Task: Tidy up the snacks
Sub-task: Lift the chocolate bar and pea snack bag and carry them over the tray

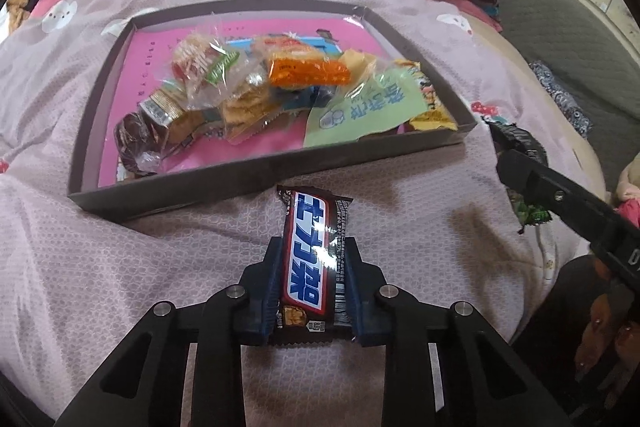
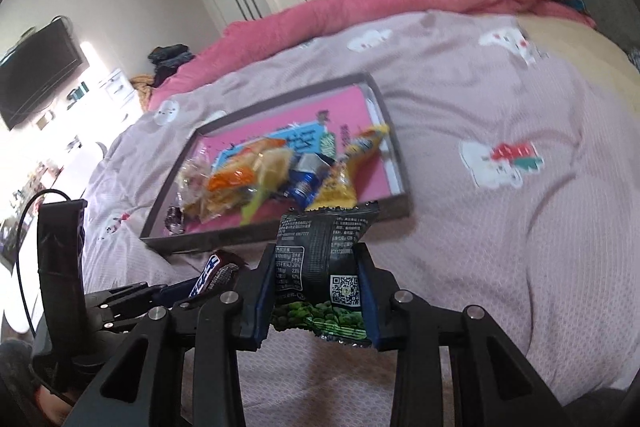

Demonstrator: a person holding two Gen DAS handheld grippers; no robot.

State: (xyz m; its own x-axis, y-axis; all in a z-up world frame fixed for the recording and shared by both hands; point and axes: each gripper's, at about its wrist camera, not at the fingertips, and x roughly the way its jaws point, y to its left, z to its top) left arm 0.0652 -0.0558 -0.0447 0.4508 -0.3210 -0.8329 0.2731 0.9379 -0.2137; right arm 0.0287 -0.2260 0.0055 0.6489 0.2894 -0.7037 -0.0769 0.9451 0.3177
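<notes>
Snacks in tray (on bed).

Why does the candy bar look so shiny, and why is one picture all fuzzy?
Left wrist view: sharp; light glares white off the chocolate bar wrapper held in the left gripper. Right wrist view: motion blur smears the tray and bedspread, though the pea packet in the right gripper stays sharp; left side washed out.

White-blue 士力架 lettering on the brown chocolate bar wrapper; a QR code on the black-green pea packet
</notes>
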